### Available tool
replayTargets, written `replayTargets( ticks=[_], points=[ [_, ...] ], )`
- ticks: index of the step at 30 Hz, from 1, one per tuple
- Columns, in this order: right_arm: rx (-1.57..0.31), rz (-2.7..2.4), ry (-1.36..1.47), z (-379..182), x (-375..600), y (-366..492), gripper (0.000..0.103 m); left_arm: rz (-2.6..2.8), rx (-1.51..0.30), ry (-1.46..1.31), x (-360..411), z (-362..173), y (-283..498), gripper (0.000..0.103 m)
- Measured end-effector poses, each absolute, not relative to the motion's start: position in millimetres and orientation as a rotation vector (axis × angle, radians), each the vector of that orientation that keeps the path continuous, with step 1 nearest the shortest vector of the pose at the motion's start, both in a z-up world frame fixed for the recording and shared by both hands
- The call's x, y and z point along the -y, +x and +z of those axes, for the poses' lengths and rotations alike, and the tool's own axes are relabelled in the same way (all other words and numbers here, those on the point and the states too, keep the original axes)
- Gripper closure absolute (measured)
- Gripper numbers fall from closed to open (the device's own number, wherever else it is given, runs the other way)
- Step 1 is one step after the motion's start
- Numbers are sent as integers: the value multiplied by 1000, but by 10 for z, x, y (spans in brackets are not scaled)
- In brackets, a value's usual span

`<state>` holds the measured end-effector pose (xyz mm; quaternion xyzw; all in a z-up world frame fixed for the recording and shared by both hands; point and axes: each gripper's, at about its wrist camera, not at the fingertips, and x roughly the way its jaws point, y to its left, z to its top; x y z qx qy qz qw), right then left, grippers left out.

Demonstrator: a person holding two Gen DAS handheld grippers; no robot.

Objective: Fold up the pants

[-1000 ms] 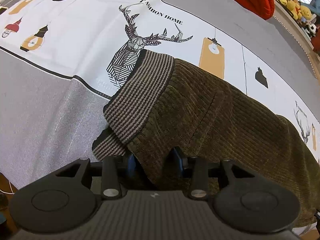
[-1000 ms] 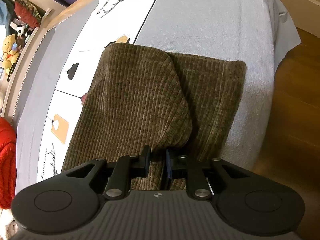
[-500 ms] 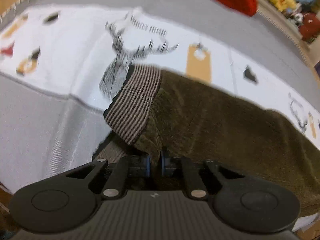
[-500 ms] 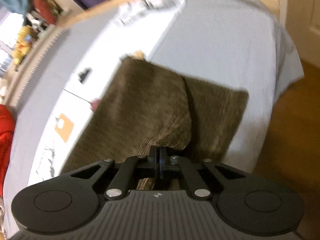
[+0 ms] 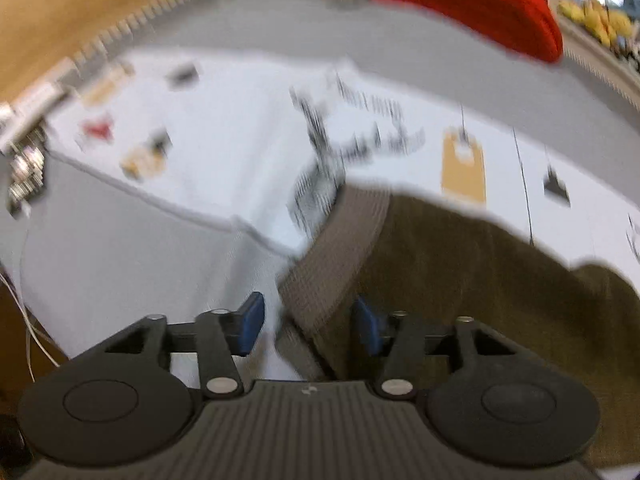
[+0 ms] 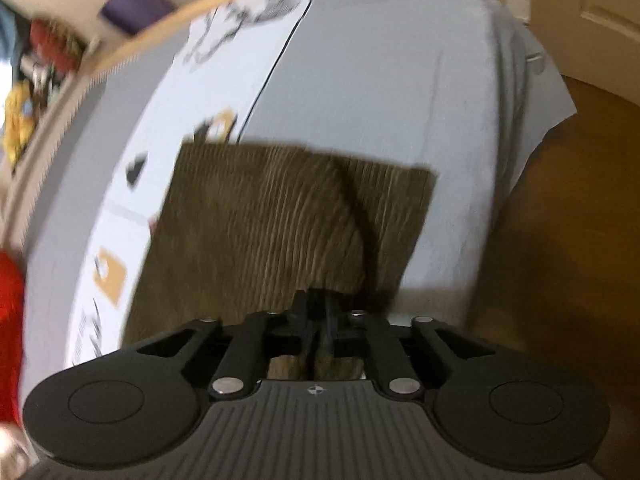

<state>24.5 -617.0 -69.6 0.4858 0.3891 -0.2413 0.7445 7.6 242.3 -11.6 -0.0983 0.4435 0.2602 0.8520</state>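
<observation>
Left gripper (image 5: 306,326): jaws opening, its two blue pads (image 5: 250,322) standing apart on either side of the striped waistband (image 5: 340,248), neither visibly pressing it; judged a release after the waist end is laid down. Right gripper (image 6: 319,322): jaws nearly closed, a thin edge of brown cloth seemingly pinched between them, though blur leaves the contact uncertain; the grip would serve to keep the leg end taut while the fold settles. One pair of pants (image 6: 280,232), brown corduroy, lies flat on the bedspread (image 6: 380,80), already doubled, one layer overlapping the other along a dark seam. Relative to the pants, the printed white panel (image 5: 224,152) extends beyond the waistband; one red cushion (image 5: 472,4) lies well beyond that, at the far edge. The bedspread's draped corner hangs to the side of the leg end, above the wooden floor (image 6: 560,240). Count: two grippers, one garment, one cushion.
</observation>
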Motion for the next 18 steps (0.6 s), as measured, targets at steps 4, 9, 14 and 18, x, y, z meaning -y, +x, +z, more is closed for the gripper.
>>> replayTargets(
  ticks=[4,9,14,18],
  points=[
    [-813,-559,1160,-814,6326,258,69,472,-867,-116,-2211,-41,185,46],
    [-756,-622,1191,-895,6487,254,64,277,-865,-29,-1838,-130,299,46],
    [-735,-623,1130,-896,6546,280,70,63,-979,-38,-1499,-345,435,46],
    [-679,-608,950,-629,6441,302,103,43,-1010,16,-1329,-427,496,46]
  ],
)
